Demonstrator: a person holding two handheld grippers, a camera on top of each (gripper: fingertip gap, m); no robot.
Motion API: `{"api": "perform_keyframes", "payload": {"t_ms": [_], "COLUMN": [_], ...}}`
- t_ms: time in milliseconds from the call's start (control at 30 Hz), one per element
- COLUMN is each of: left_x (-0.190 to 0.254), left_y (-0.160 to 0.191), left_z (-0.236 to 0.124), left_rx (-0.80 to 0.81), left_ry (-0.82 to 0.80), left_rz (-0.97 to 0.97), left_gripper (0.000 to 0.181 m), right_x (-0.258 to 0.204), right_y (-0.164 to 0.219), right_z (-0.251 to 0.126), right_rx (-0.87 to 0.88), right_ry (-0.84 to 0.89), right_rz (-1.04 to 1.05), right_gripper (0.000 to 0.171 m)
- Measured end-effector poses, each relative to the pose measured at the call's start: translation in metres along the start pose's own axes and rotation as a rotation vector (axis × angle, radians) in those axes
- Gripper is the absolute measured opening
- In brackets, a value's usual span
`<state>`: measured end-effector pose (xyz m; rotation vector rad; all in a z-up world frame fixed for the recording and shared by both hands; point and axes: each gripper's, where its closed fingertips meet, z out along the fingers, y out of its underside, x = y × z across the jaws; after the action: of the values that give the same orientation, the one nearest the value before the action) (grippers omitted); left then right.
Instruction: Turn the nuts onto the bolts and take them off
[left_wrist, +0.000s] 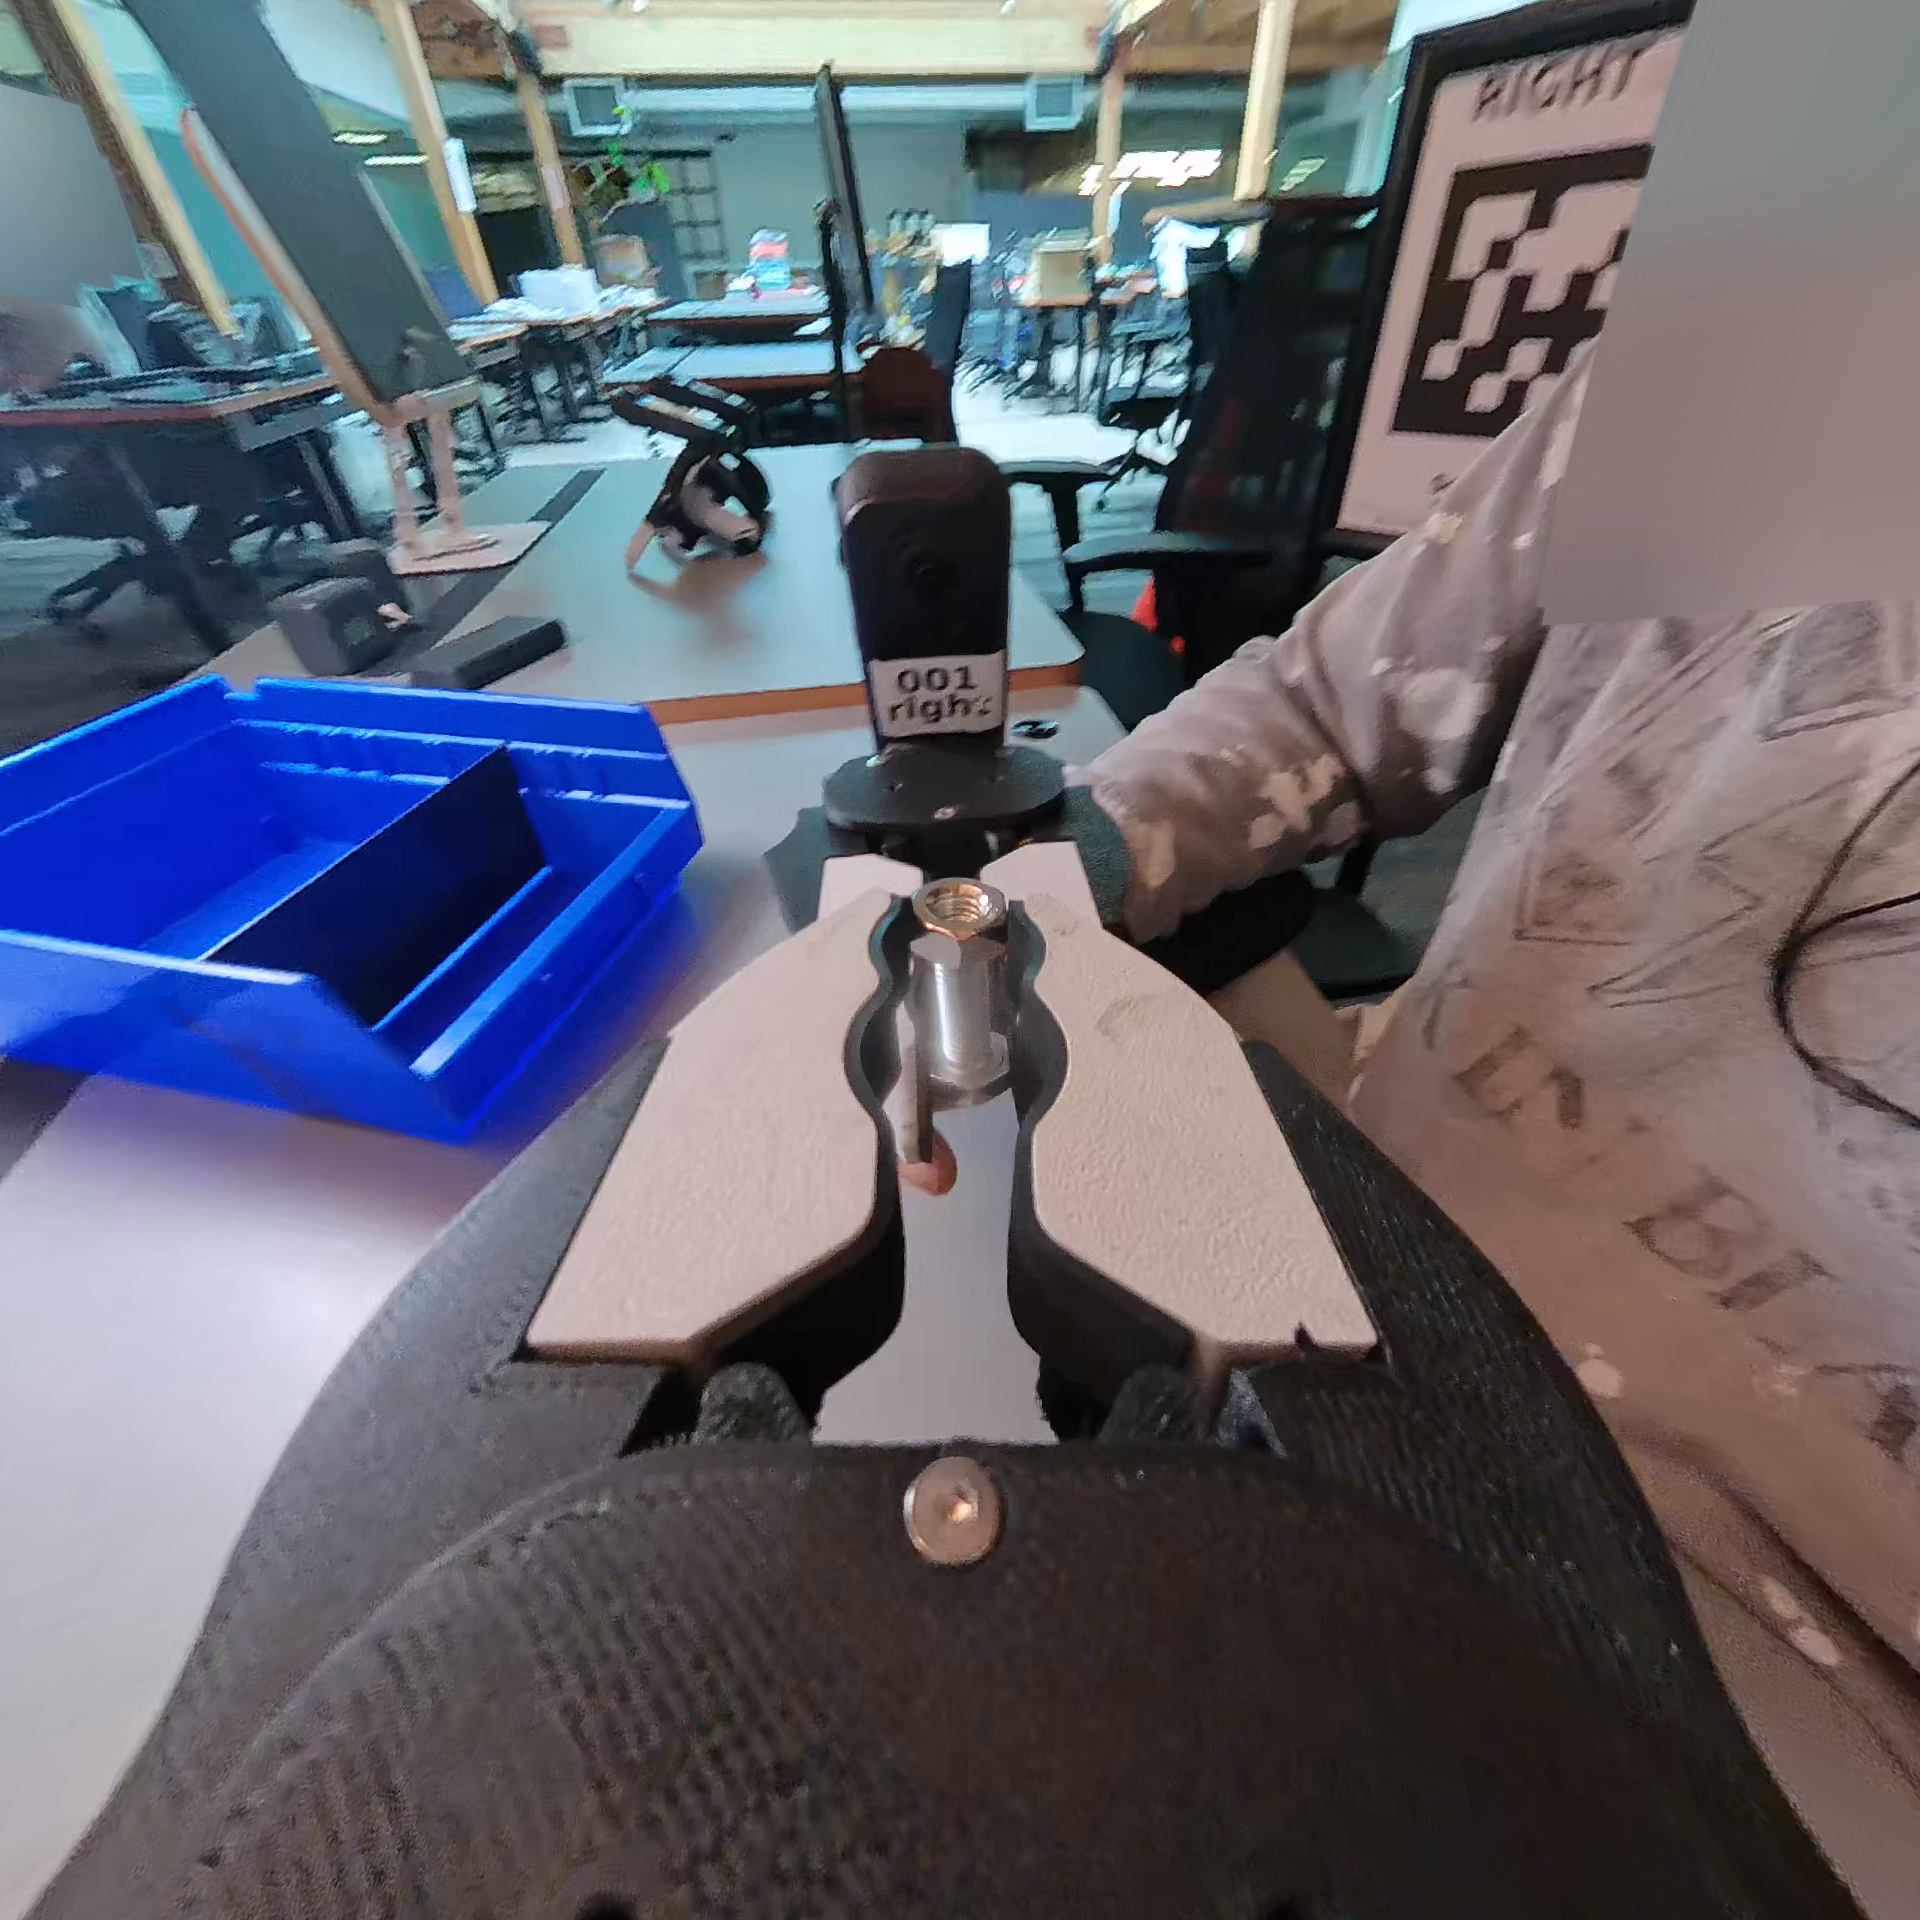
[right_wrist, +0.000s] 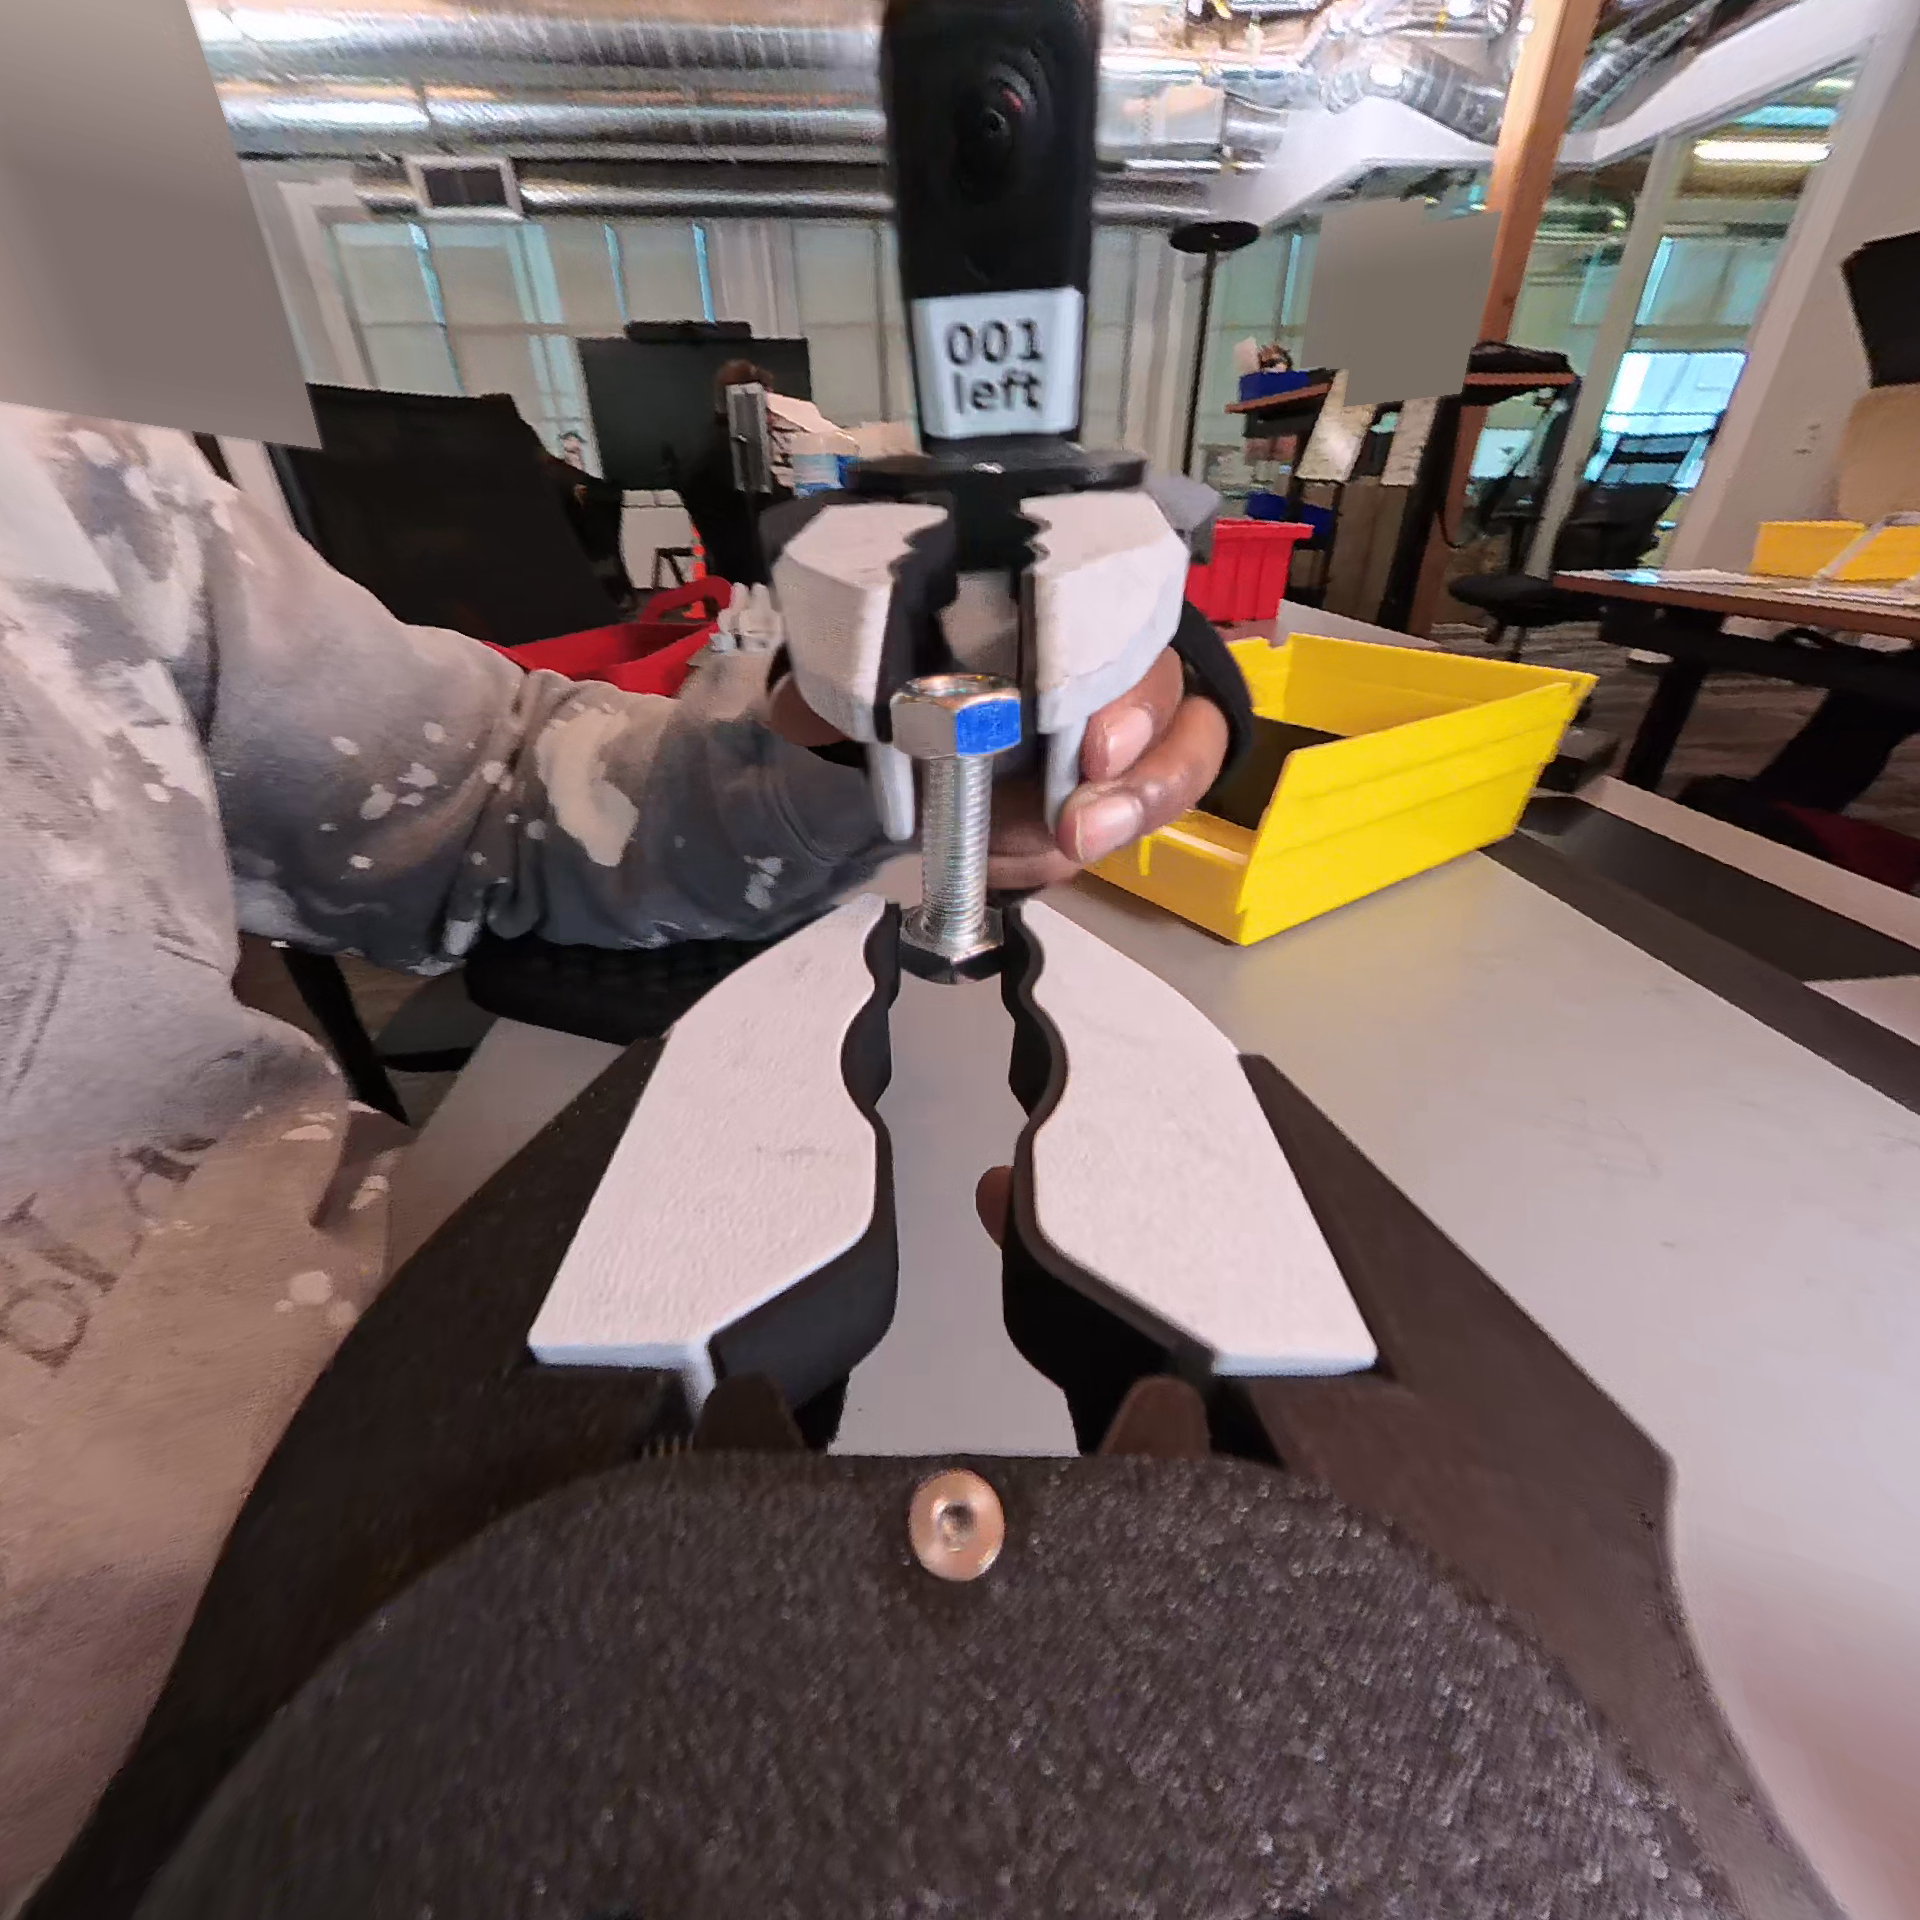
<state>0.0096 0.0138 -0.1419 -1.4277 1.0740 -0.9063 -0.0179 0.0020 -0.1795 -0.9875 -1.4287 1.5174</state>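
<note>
While held tip to tip above the grey table (right_wrist: 1455, 1091), meet on a single bolt (right_wrist: 958, 831). At the left gripper (left_wrist: 958, 966): clamps the bolt's hex head, fingers drawn nearly together. At the right gripper (right_wrist: 951, 925): pinches the nut (right_wrist: 951, 951) at the very tips, down at the threaded end.

From the right wrist view alone: shows the bolt side-on and upright, with bare thread between head and nut and a blue patch on one flat of the head. Shows too the left hand (right_wrist: 1132, 769) wrapped round the far gripper, a yellow bin (right_wrist: 1403, 790) just behind it on the table, and red bins (right_wrist: 623, 644) farther back.

From the left wrist view alone: looks along the bolt's length, so foreshortens the shaft and brings the nut's threaded bore into sight at the far end. Catches also a fingertip (left_wrist: 928, 1169) below the bolt head, a blue bin (left_wrist: 343, 717) with a dark divider on the table to the left, and a paint-spattered grey sleeve (left_wrist: 1299, 748) reaching in from the right.
</note>
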Motion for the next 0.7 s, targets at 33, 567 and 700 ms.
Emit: {"api": "perform_keyframes", "payload": {"t_ms": [33, 567, 700], "left_x": [-0.003, -0.004, 0.008], "left_y": [0.002, -0.004, -0.006], "left_z": [0.0, -0.003, -0.002], "left_rx": [-0.02, 0.04, 0.05], "left_ry": [-0.026, -0.03, 0.051], "left_rz": [0.012, 0.008, 0.004], "left_gripper": [0.018, 0.018, 0.018], "right_x": [0.004, 0.011, -0.007], "right_y": [0.002, -0.005, -0.011], "right_z": [0.0, -0.003, -0.003], "right_rx": [-0.017, 0.022, 0.072], "right_ry": [0.031, 0.123, -0.012], "right_rz": [-0.01, -0.07, -0.019], "right_gripper": [0.018, 0.018, 0.018]}}
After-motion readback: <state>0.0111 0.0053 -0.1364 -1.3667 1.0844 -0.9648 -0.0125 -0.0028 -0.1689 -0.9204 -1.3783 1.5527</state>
